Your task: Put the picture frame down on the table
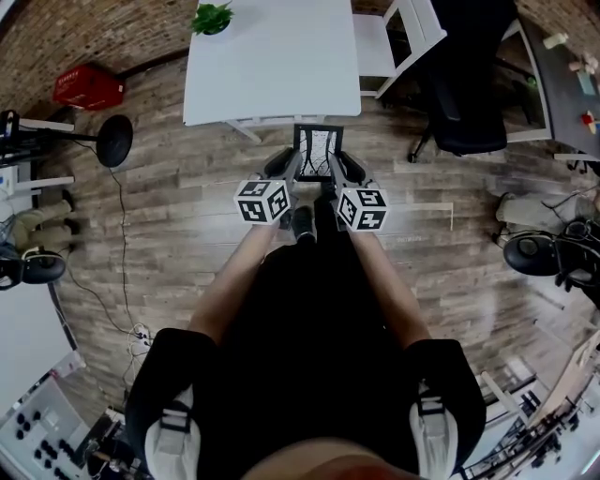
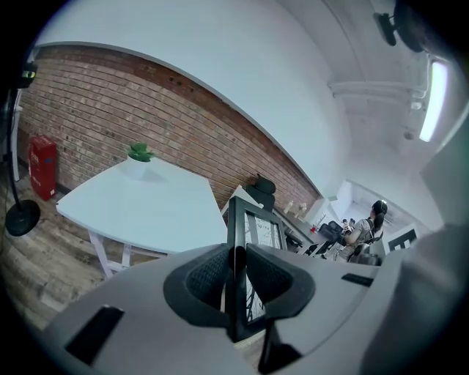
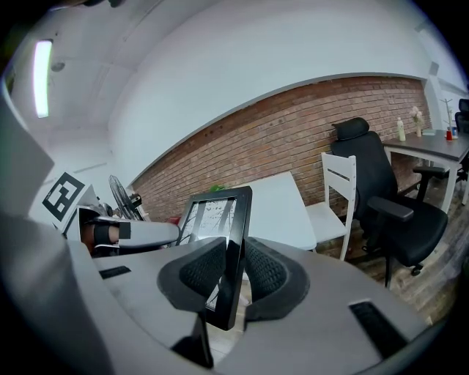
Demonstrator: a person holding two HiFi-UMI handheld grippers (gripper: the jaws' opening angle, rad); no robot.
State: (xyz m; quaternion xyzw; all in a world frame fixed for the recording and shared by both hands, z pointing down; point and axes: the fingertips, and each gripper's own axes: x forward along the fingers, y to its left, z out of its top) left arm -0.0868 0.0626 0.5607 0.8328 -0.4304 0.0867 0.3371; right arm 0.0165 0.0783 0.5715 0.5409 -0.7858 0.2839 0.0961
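Jointly clamped picture frame (image 1: 316, 152), table (image 1: 272, 66) just ahead

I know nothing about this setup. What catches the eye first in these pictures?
A black picture frame is held in the air in front of the person, pinched on one side edge by the left gripper and on the other by the right gripper. Just beyond it stands a white table with a small green plant at its far corner. A black office chair sits off to the right.
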